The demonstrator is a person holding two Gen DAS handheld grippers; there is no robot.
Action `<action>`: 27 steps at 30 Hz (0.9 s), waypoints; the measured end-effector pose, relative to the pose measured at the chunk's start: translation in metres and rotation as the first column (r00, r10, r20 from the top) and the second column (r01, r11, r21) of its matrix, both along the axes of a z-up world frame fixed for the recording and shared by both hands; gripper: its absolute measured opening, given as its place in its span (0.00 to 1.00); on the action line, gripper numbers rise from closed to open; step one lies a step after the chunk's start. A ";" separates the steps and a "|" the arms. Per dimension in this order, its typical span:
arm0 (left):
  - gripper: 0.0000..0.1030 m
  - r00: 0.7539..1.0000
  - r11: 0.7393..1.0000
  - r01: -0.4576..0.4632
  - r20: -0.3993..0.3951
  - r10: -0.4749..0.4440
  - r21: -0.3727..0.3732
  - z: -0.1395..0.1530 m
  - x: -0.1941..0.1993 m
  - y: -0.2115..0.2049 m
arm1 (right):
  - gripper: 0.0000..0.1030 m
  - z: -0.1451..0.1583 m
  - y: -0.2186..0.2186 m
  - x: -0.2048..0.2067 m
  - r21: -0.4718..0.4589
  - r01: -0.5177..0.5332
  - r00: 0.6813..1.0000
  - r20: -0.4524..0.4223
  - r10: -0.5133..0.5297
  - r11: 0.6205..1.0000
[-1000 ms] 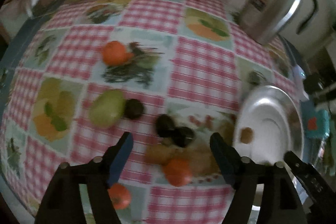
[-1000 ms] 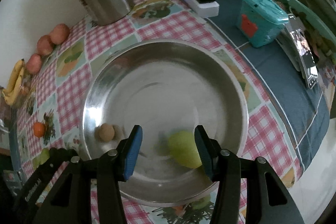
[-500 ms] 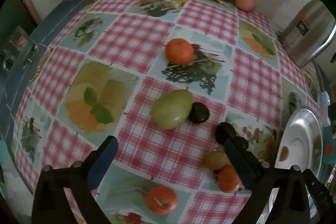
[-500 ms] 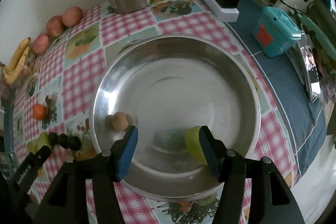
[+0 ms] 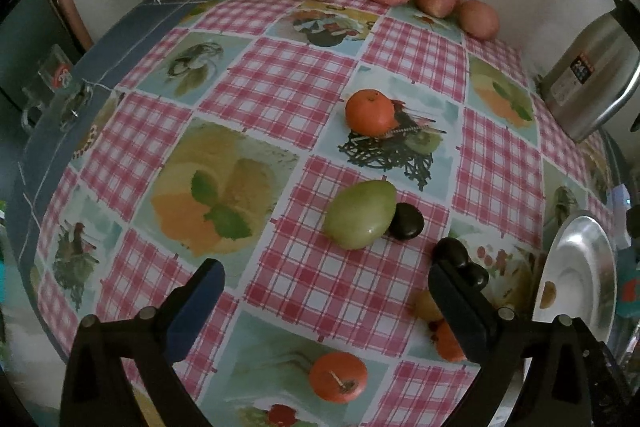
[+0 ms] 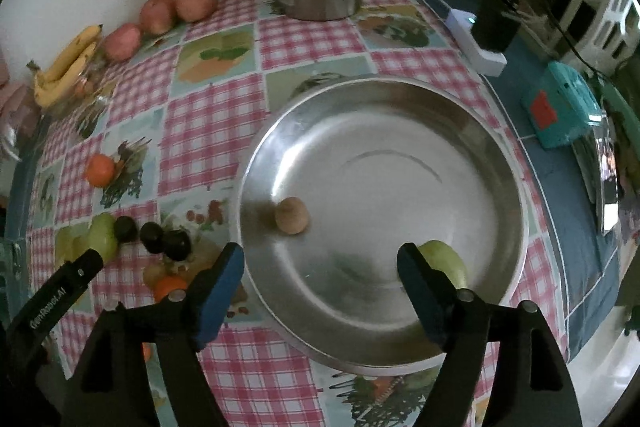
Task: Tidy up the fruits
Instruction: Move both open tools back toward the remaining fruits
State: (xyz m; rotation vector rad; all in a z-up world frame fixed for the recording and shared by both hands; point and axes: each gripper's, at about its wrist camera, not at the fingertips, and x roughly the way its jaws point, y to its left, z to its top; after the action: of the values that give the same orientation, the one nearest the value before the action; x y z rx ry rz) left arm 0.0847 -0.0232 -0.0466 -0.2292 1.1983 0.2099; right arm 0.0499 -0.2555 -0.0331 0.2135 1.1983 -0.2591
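Here the right hand-held gripper (image 6: 320,267) is spreading its jaws over the steel bowl (image 6: 500,155), a green fruit (image 6: 446,261) loose beside its right finger; the left hand-held gripper (image 5: 326,283) gapes empty, short of the green mango (image 5: 360,215) on the bench (image 5: 280,75).

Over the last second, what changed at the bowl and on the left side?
The right gripper let go of the green fruit, which now lies in the steel bowl outside its opening jaws. The left gripper opened wide and swung from the dark fruit cluster toward the green mango. The brown fruit stayed put.
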 end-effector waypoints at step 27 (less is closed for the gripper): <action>1.00 0.998 0.995 0.040 0.056 -0.036 -0.089 0.019 -0.006 0.031 | 0.98 0.005 0.054 0.003 0.106 -0.137 0.990 0.048 0.133 0.985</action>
State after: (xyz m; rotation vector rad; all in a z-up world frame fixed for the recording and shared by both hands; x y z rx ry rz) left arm 0.0787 0.0073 -0.0277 -0.2886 1.1585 0.1160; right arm 0.0532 -0.2013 -0.0282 0.2308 1.1818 -0.0701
